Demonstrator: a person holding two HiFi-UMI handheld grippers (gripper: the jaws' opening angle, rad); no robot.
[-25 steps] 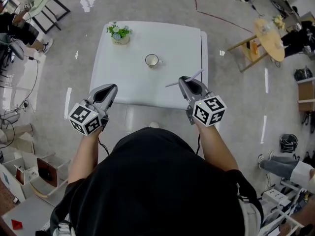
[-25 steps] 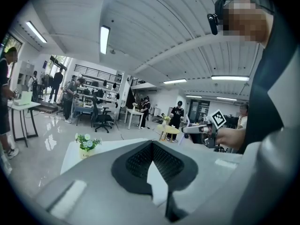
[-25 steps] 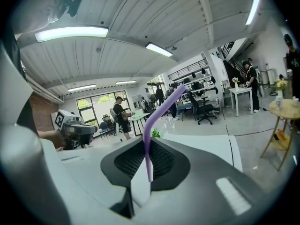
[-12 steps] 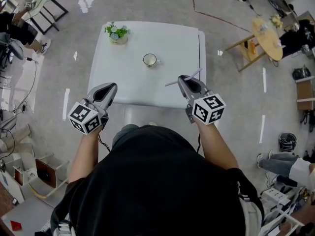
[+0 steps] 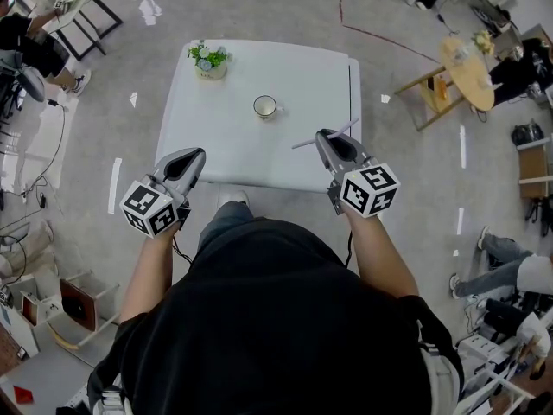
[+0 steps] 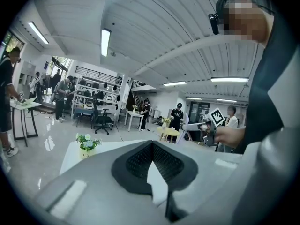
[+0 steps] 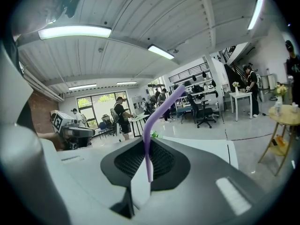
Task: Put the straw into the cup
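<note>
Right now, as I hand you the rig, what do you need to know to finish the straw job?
Left gripper: shut, empty, by the near left edge of the table.
Right gripper: shut on the purple straw, over the table's near right edge; the straw sticks out to both sides.
Cup: upright, mid-table, beyond and left of the right gripper, no straw in it.
Done: straw picked up.
Left: carry it to the cup, tip one end down, let it go inside.

Open lab-style office: desks, swivel chairs (people working), polished floor.
</note>
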